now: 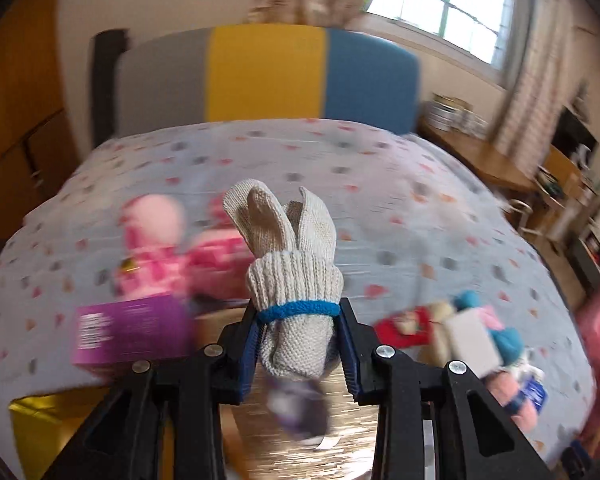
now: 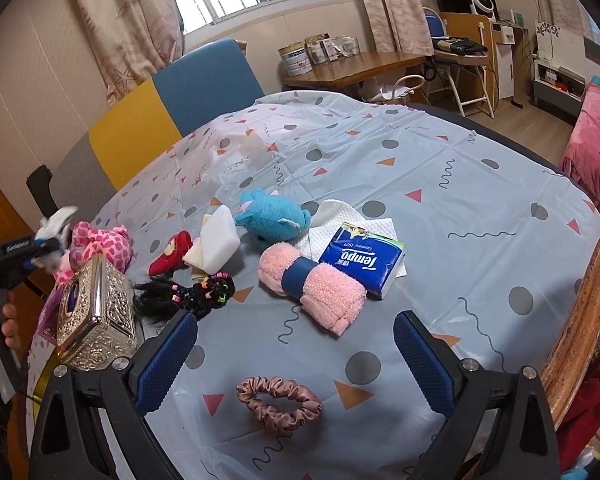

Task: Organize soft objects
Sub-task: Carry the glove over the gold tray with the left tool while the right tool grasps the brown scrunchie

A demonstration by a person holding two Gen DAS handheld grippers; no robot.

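My left gripper (image 1: 298, 340) is shut on a rolled pair of cream knit gloves (image 1: 290, 280) with a blue band, held above a silver ornate tissue box (image 2: 94, 312); it also shows in the right wrist view (image 2: 46, 250). My right gripper (image 2: 296, 356) is open and empty above the table, with a pink satin scrunchie (image 2: 278, 404) lying between its fingers. Ahead of it lie a rolled pink towel (image 2: 312, 286), a blue plush (image 2: 274, 220), a Tempo tissue pack (image 2: 362, 260), a white sponge (image 2: 218, 240), a red plush (image 2: 170, 252), black hair ties (image 2: 188, 296) and a pink plush (image 2: 104, 246).
The table has a patterned cloth (image 2: 440, 184). A grey, yellow and blue chair (image 2: 172, 112) stands at the far side. A wooden chair (image 2: 588, 304) is at the right edge. A purple box (image 1: 132, 330) and a gold box (image 1: 44, 428) sit by the tissue box.
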